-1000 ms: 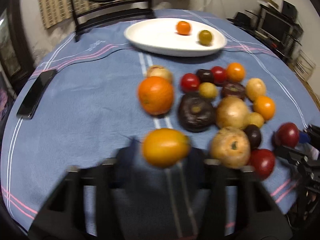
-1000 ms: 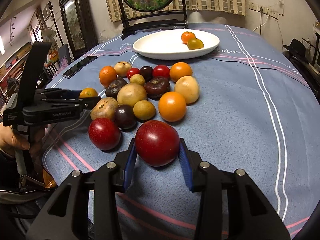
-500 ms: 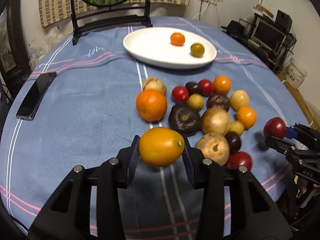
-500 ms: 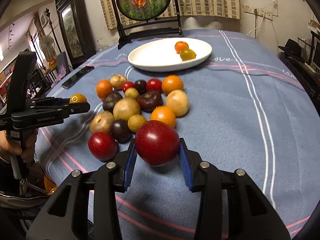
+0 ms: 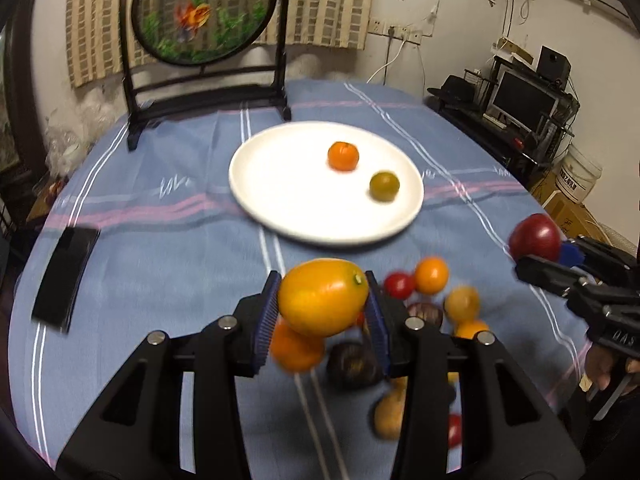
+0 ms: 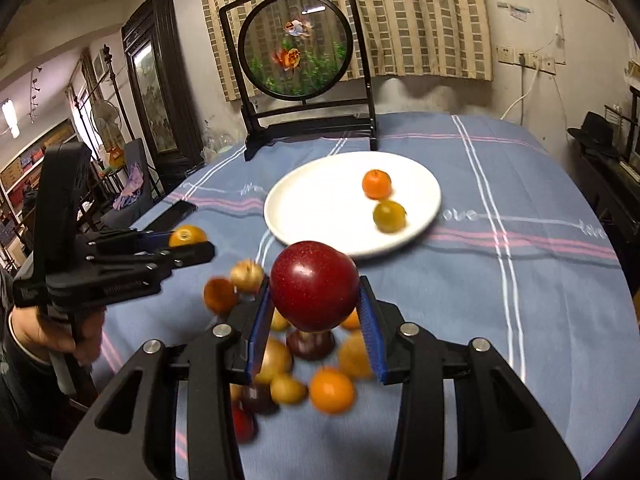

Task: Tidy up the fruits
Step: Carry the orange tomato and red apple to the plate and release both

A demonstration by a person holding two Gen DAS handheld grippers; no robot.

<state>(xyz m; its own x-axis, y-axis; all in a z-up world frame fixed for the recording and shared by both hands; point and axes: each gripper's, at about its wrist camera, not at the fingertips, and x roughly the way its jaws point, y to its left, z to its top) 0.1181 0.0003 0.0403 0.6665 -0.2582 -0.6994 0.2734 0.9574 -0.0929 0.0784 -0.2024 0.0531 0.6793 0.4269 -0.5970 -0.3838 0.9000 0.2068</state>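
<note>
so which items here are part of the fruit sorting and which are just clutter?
Job:
- left gripper clamping an oval yellow-orange fruit
- right gripper clamping a round dark red fruit
- round white plate holding a small orange fruit and a small olive-green fruit
- mixed fruit pile

Clutter:
- black phone
- round goldfish screen in black stand

Round goldfish picture in a black stand [image 5: 202, 12] behind, flat black phone [image 5: 66, 274] lying on blue striped tablecloth [image 5: 168, 248], dark computer monitor [image 5: 522, 98] at right.
</note>
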